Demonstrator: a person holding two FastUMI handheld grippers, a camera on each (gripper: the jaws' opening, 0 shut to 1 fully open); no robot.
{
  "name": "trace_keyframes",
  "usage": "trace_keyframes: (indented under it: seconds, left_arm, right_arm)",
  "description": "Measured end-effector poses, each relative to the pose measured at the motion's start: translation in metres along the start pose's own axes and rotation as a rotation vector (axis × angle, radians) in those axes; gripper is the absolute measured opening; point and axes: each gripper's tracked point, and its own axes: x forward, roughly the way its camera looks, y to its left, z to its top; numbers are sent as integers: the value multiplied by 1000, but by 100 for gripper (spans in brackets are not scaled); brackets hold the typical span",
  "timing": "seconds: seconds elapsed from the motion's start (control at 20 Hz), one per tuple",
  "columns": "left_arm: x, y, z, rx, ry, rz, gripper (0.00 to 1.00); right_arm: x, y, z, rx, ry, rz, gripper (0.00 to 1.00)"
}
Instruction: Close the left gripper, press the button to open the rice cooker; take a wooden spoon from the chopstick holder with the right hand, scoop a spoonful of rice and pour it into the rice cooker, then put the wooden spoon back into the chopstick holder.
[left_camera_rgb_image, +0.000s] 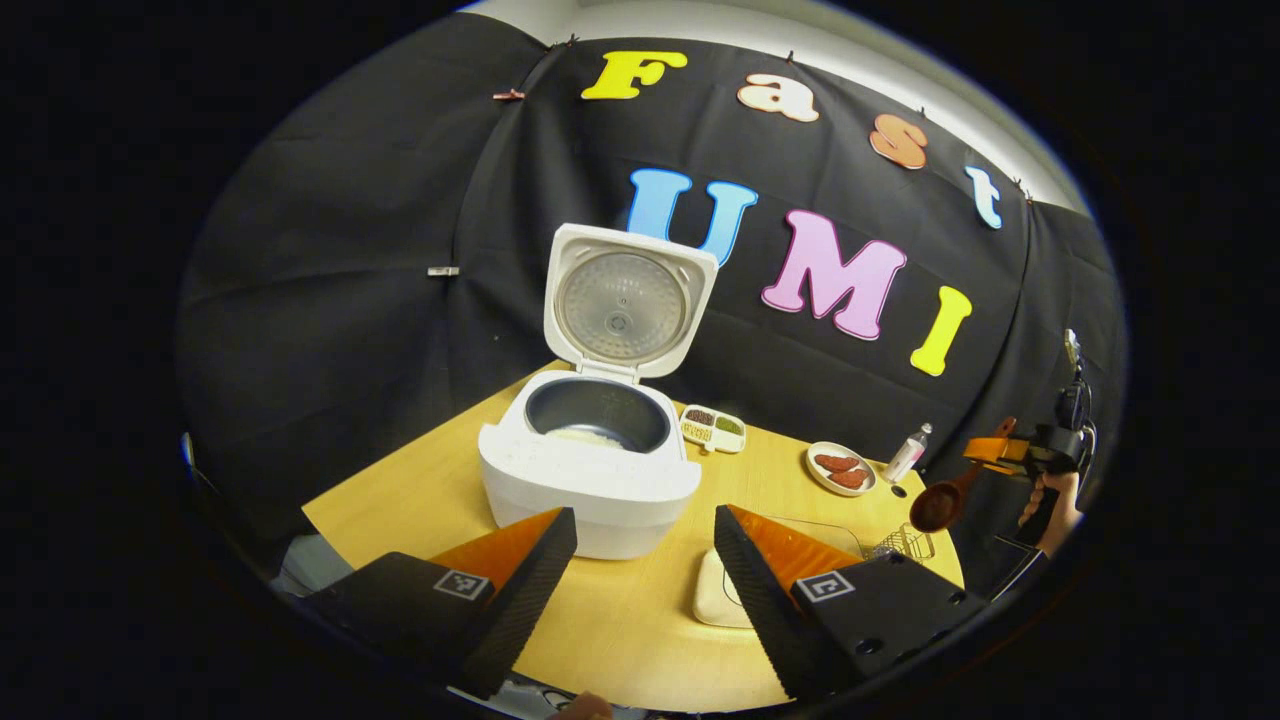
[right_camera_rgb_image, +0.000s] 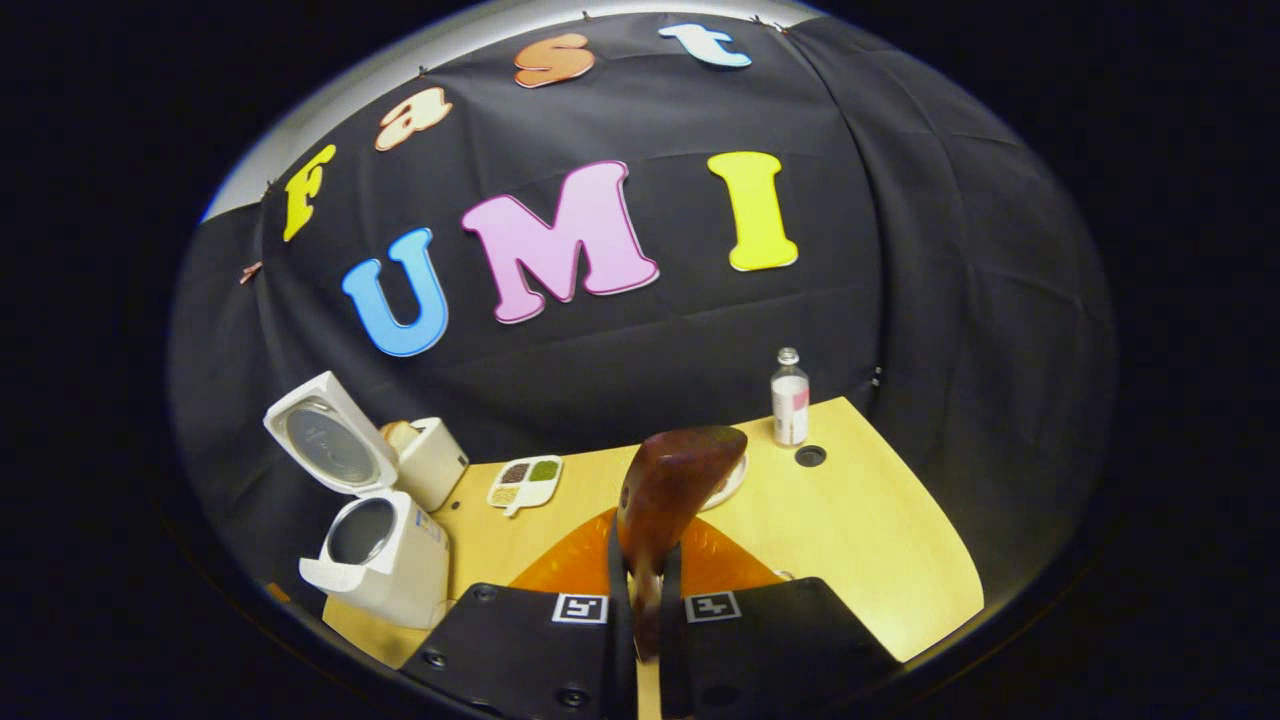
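Right gripper (right_camera_rgb_image: 645, 600) — jaws clamped on the handle of the wooden spoon (right_camera_rgb_image: 672, 490), bowl up and fwd, tilted a bit right, held above the surface (right_camera_rgb_image: 880, 560). In the left gripper view the same gripper shows far right, a hand (left_camera_rgb_image: 1050, 510) on it, spoon bowl hanging low to the left, over the wire chopstick holder (left_camera_rgb_image: 905, 543).

Left gripper (left_camera_rgb_image: 640, 570) — jaws wide apart, nothing between them, low over the surface just short of the rice cooker (left_camera_rgb_image: 590, 480).

Cooker lid (left_camera_rgb_image: 625, 303) stands open, upright; some white rice (left_camera_rgb_image: 585, 436) in the pot bottom. Behind the cooker, a divided dish of grains (left_camera_rgb_image: 712, 428). Further right a small plate (left_camera_rgb_image: 840, 468) w/ reddish pieces, then a bottle (left_camera_rgb_image: 907, 453) near the back wall. Pale flat dish (left_camera_rgb_image: 715, 600) partly hidden behind the left gripper's right finger.
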Motion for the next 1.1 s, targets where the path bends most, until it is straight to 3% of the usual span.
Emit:
trace_keyframes:
  seconds: [0.3,0.5,0.85,1.1]
  left_arm:
    - [-12,27,3,143,2,-24,95]
    - [-18,33,-6,121,26,-68,95]
    - [-15,50,-26,119,65,-98,95]
    - [-6,53,-40,108,104,-116,95]
  right_arm:
    - [-8,75,-29,-21,10,66,13]
    - [-9,101,-54,-64,19,85,13]
    - [8,108,-122,-125,44,33,13]
    - [20,89,-155,-230,47,-23,13]
